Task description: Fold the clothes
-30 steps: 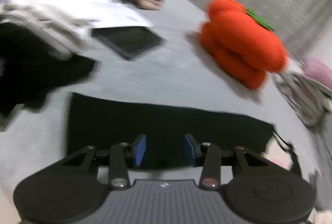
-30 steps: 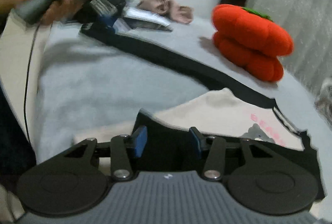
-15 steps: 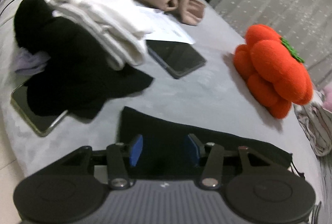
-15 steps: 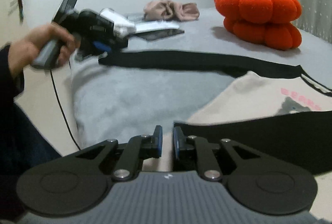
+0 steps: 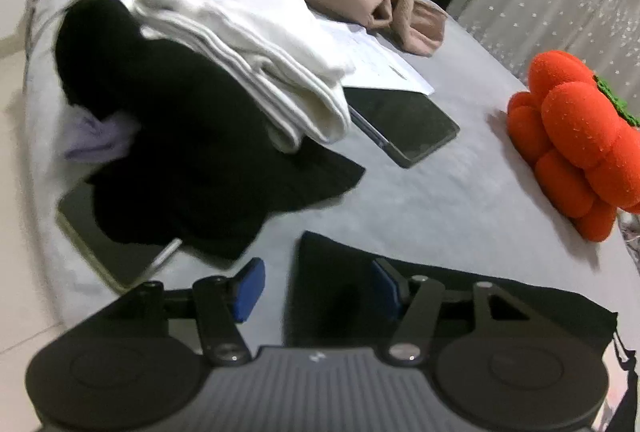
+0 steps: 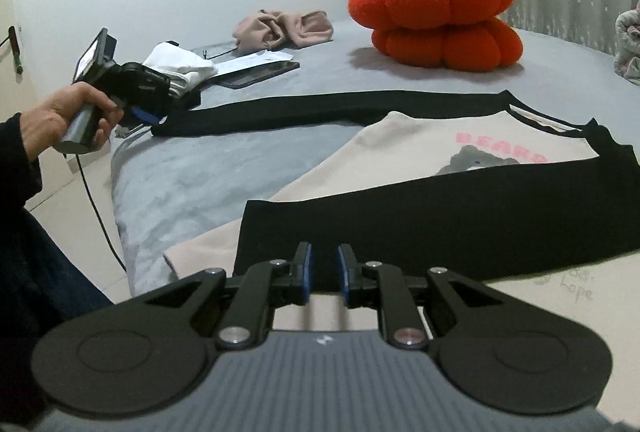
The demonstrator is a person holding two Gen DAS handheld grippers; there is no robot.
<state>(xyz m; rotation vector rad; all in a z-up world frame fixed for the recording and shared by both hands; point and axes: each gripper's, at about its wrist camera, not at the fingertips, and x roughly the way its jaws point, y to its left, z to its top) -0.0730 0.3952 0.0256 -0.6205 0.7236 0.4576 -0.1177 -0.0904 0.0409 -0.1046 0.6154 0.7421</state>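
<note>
A cream shirt (image 6: 420,152) with black sleeves and a bear print lies flat on the grey bed (image 6: 192,176). One black sleeve (image 6: 440,220) is folded across its body. My right gripper (image 6: 324,268) hovers at that sleeve's lower edge, its jaws a narrow gap apart and opening; no fabric shows pinched. The other sleeve (image 6: 320,108) stretches out to the left. A hand (image 6: 76,116) holds my left gripper (image 6: 144,112) at its cuff. In the left wrist view the left gripper (image 5: 318,288) straddles the cuff (image 5: 340,272), jaws wide and opening, pads off the cloth.
A pile of black clothes (image 5: 180,136) and folded white ones (image 5: 248,44) sits just beyond the cuff, with a dark tablet (image 5: 404,124), a phone (image 5: 104,244) and paper (image 5: 376,64). An orange pumpkin cushion (image 6: 432,16) and a beige garment (image 6: 280,28) lie further back. The bed's edge drops off at left.
The left jaws have spread wider and slid left to the sleeve's end. The right jaws narrowed from open to a slim gap, and the right gripper moved along the folded sleeve.
</note>
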